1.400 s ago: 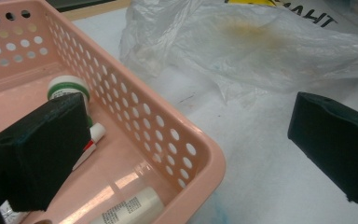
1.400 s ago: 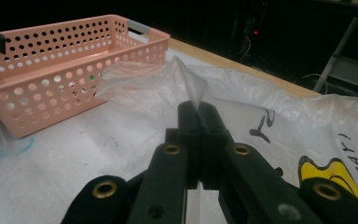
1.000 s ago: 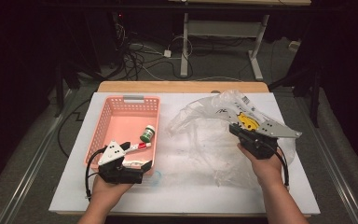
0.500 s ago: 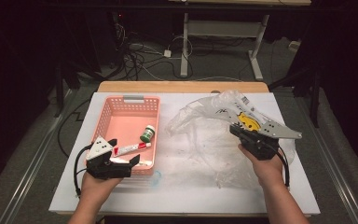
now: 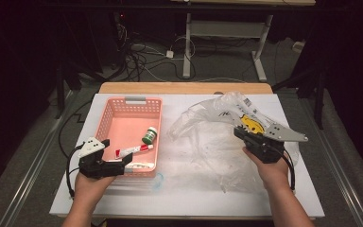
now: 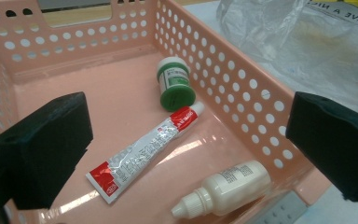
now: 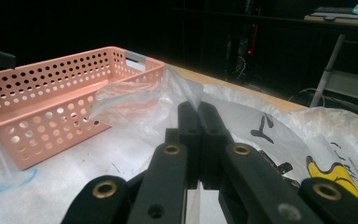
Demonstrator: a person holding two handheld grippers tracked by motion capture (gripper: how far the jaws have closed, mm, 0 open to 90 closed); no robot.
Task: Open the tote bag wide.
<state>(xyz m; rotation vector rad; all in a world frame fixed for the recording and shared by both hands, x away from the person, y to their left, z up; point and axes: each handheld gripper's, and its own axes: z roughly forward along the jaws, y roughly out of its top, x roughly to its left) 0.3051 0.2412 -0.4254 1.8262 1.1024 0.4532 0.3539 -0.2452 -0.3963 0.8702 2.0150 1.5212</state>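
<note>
A pink perforated basket holds a green-capped jar, a red-and-white tube and a white dropper bottle. My left gripper is at the basket's near left corner. Its jaws stand wide open over the basket floor, on either side of the tube and the bottle, touching neither. My right gripper is shut on a fold of the clear plastic bag. The film is pinched at its tips.
The crumpled bag, printed in black and yellow, spreads over the right half of the white tabletop. The basket stands left of it. Dark floor, cables and a desk frame lie beyond the far edge.
My left gripper has slid left along the basket's near side, uncovering the white bottle in the near right corner. The right gripper and the bag have stayed put.
</note>
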